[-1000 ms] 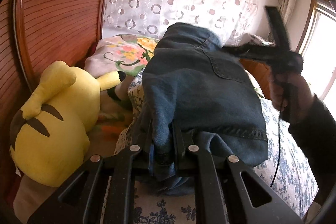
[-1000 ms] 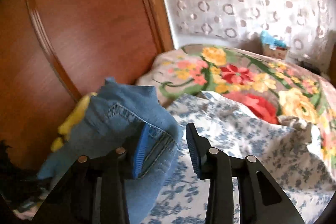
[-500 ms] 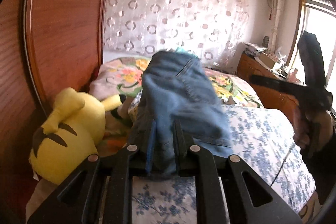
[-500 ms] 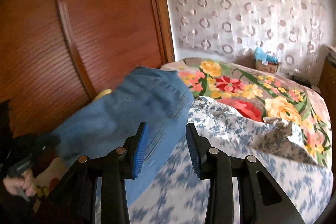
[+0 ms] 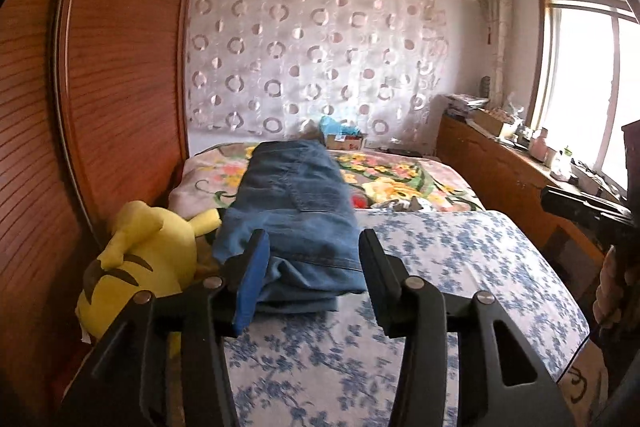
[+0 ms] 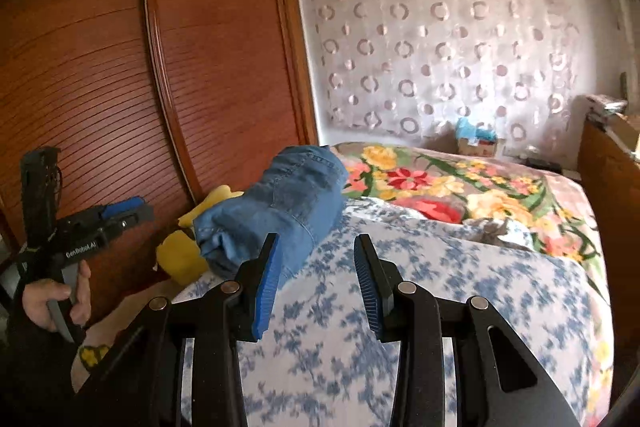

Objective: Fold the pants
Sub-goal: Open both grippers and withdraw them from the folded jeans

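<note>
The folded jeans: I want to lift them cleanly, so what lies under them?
The folded jeans rest on the blue-flowered sheet, their far end over the floral blanket. A yellow plush toy sits beside them. Anything beneath the denim is hidden.

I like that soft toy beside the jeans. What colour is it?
The soft toy is yellow with dark brown stripes, clearest in the left wrist view.

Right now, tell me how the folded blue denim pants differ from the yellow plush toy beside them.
The folded blue denim pants are a flat, long stack of stitched fabric; the yellow plush toy is rounded and stuffed, with dark stripes. The pants lie on the blue-flowered white sheet; the toy sits off its edge, against the reddish wooden wardrobe. Both are soft and neither is gripped: the left gripper is opening, the pants free beyond it.
</note>
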Action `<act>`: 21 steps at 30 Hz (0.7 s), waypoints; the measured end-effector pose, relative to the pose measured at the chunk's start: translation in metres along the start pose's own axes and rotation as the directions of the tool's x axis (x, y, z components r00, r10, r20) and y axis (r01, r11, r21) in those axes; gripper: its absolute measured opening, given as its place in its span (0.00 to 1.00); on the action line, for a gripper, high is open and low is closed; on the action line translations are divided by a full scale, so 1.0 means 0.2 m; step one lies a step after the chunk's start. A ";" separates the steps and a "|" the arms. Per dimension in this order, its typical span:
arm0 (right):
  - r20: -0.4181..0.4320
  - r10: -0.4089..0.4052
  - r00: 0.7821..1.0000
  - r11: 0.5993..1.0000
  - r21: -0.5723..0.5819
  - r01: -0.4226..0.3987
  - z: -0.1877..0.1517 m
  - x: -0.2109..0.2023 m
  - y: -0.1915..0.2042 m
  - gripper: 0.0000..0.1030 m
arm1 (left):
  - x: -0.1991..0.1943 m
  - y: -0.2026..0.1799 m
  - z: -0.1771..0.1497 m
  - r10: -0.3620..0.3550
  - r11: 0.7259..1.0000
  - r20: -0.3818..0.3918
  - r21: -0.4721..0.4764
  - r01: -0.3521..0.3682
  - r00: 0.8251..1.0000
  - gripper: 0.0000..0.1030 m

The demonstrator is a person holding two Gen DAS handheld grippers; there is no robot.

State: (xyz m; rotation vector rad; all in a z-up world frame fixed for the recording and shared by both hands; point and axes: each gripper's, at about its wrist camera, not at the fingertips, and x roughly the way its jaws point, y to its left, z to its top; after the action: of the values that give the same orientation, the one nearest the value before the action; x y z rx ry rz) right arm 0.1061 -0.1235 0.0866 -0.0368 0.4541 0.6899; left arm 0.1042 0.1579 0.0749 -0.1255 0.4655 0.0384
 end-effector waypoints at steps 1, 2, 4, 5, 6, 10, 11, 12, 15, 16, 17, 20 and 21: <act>0.007 -0.008 1.000 1.000 0.005 0.008 -0.03 -0.03 0.01 0.37 | -0.02 -0.03 0.00 -0.009 1.000 0.005 0.008 0.009 1.000 0.53; 0.011 -0.013 1.000 1.000 0.010 0.013 -0.04 -0.06 0.01 0.37 | -0.04 -0.06 -0.01 -0.019 1.000 0.011 0.014 0.019 1.000 0.56; 0.023 -0.029 0.999 0.999 0.021 0.028 -0.08 -0.14 0.02 0.37 | -0.07 -0.11 -0.01 -0.030 0.999 0.016 0.028 0.029 0.999 0.57; 0.029 -0.040 0.999 0.999 0.023 0.040 -0.09 -0.17 0.03 0.37 | -0.08 -0.15 -0.01 -0.039 0.998 0.016 0.040 0.038 0.999 0.67; 0.034 -0.049 0.998 0.998 0.029 0.048 -0.11 -0.18 0.03 0.37 | -0.09 -0.17 -0.02 -0.049 0.998 0.019 0.048 0.048 0.999 0.74; 0.047 -0.083 0.995 0.996 0.043 0.081 -0.18 -0.31 0.07 0.37 | -0.14 -0.31 -0.05 -0.088 0.992 0.022 0.092 0.086 0.996 0.85; 0.051 -0.091 0.995 0.995 0.045 0.089 -0.19 -0.33 0.08 0.37 | -0.16 -0.34 -0.05 -0.092 0.991 0.028 0.102 0.089 0.995 0.87; 0.052 -0.100 0.994 0.994 0.050 0.098 -0.20 -0.35 0.08 0.37 | -0.17 -0.37 -0.06 -0.100 0.989 0.031 0.114 0.096 0.994 0.87; 0.059 -0.125 0.990 0.990 0.070 0.121 -0.24 -0.41 0.10 0.37 | -0.23 -0.47 -0.09 -0.110 0.986 0.041 0.134 0.103 0.993 0.89; 0.063 -0.134 0.989 0.989 0.073 0.129 -0.24 -0.43 0.11 0.40 | -0.25 -0.49 -0.10 -0.111 0.985 0.042 0.137 0.104 0.993 0.89; 0.066 -0.142 0.988 0.988 0.077 0.137 -0.25 -0.44 0.12 0.42 | -0.26 -0.51 -0.10 -0.113 0.985 0.044 0.138 0.106 0.993 0.89; 0.086 -0.168 0.982 0.983 0.094 0.160 -0.27 -0.52 0.15 0.51 | -0.32 -0.57 -0.12 -0.123 0.985 0.042 0.130 0.116 0.992 0.89; 0.090 -0.178 0.980 0.981 0.098 0.169 -0.27 -0.55 0.16 0.55 | -0.33 -0.59 -0.12 -0.110 0.987 0.039 0.126 0.104 0.993 0.89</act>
State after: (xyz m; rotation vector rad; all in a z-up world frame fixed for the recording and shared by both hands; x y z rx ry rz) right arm -0.0092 -0.1750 0.0864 0.0425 0.3817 0.4965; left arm 0.0416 0.0378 0.0959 -0.0276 0.4133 -0.0926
